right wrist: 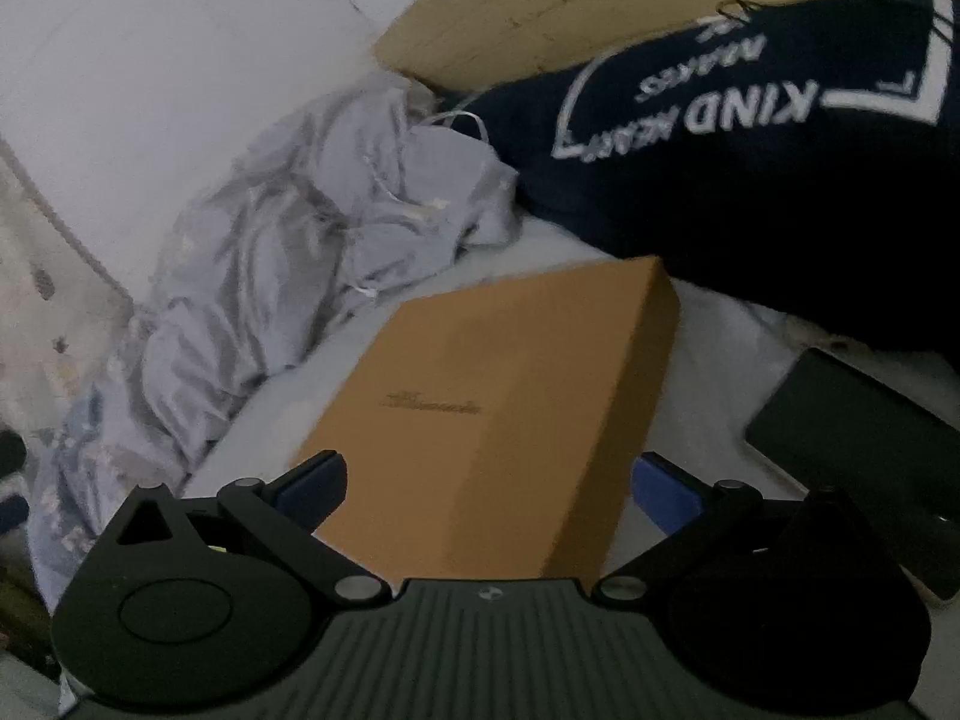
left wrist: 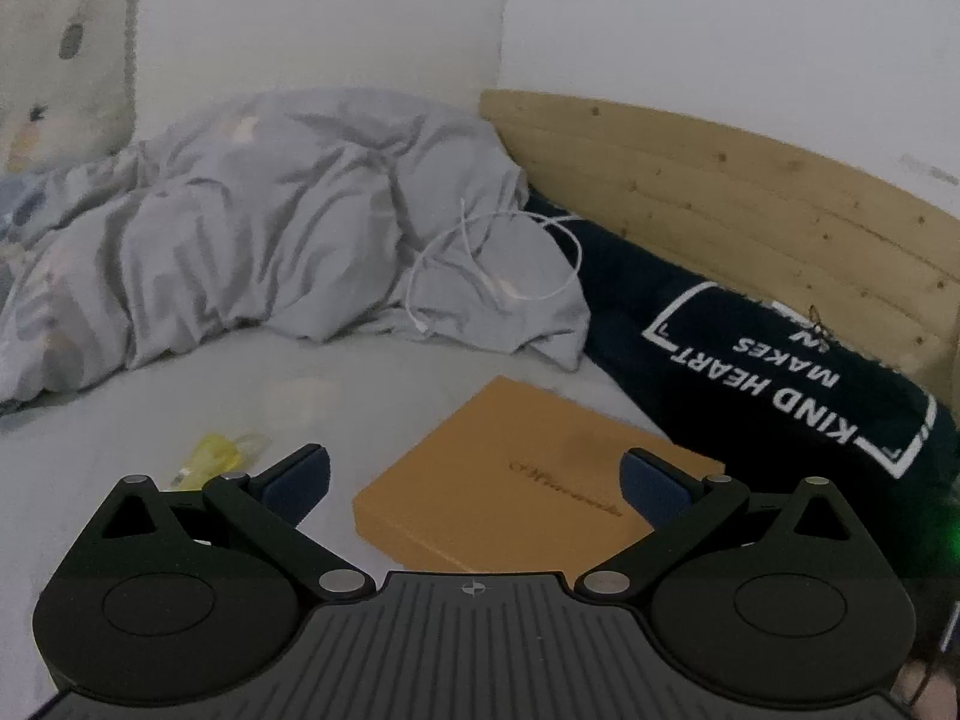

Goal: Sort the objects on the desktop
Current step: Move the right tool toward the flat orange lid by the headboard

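Observation:
A flat orange-brown box [left wrist: 528,474] with a printed logo lies on the pale bed sheet [left wrist: 360,384]. My left gripper [left wrist: 474,480] is open wide just in front of the box, empty. A small yellow item [left wrist: 207,456] in clear wrap lies left of its left finger. In the right wrist view the same box [right wrist: 498,402] fills the centre. My right gripper [right wrist: 489,486] is open wide, with the box's near end between its fingers, not touching. A flat black device [right wrist: 870,450] lies to the right.
A crumpled grey duvet [left wrist: 240,240] with a white cable [left wrist: 480,264] on it lies behind the box. A dark navy pillow [left wrist: 780,372] with white lettering leans on the wooden headboard [left wrist: 720,192]. White walls [left wrist: 360,12] stand behind.

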Demonstrator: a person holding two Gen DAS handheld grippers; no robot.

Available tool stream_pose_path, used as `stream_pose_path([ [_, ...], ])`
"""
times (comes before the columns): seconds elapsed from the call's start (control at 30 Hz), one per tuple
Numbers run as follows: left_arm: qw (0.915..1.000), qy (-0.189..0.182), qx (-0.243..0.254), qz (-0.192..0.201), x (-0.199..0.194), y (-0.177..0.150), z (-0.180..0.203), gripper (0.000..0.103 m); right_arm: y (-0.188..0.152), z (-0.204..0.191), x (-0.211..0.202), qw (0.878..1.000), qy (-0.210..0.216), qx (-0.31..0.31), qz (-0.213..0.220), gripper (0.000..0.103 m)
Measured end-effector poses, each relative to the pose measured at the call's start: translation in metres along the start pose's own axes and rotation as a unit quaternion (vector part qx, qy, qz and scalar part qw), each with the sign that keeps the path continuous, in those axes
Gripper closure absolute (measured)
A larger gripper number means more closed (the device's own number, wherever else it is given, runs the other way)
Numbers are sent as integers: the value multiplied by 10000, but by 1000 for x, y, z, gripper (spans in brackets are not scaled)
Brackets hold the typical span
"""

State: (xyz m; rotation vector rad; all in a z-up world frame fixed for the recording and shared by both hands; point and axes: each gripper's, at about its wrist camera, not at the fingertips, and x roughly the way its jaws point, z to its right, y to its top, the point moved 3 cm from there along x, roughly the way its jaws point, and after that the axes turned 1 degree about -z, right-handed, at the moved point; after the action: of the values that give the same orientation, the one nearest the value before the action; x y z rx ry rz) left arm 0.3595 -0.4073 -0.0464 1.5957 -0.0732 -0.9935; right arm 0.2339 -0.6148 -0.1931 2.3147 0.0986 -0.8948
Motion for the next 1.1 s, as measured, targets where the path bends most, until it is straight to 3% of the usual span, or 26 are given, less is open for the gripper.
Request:
stream_pose_path([
  [0.2,9995,-12,304,30,38,12,6,0,1,8,9,9997,-152,174,120,0],
  [0.43,9985,91,511,-174,88,10,-3,0,-6,-3,22,9999,-138,-13,-27,0],
  [0.63,9977,137,555,-371,123,8,-32,0,-11,-8,35,9995,-229,-17,-227,0],
  [0.77,9981,172,411,-418,139,11,-53,0,-13,-11,38,9989,-425,-146,-94,0],
  [0.9,9989,262,150,-355,162,1,-63,0,-15,-8,42,9983,-577,-120,1,0],
  [1.1,9973,405,524,-320,197,-21,-53,0,-20,-11,52,9978,-648,-111,-130,0],
])
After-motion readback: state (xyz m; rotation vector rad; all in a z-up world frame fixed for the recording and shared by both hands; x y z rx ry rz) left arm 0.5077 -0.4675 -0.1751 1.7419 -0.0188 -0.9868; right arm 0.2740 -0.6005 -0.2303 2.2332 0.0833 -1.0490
